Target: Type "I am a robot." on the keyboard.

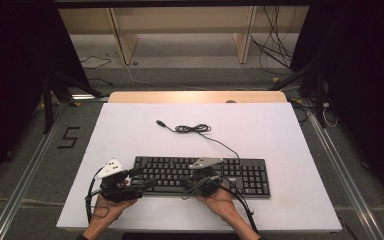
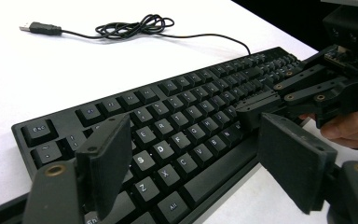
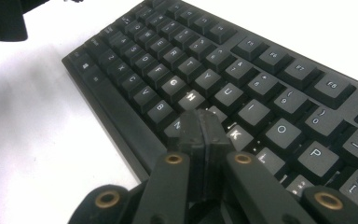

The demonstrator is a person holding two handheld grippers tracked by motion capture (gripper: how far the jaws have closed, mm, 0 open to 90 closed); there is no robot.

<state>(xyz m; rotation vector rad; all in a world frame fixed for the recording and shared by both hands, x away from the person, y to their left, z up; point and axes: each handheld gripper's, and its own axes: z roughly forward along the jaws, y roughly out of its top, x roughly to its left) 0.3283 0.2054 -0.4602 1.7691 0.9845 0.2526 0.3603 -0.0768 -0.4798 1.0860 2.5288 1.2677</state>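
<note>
Right gripper view: right gripper clenched empty, tips on keyboard near J; left gripper released. Risked mashing neighbouring keys.

- High view is looking down and forward at the whole table.
- Gripper views are looking closely across the keyboard, toward 2 o'clock and 11 o'clock.
</note>
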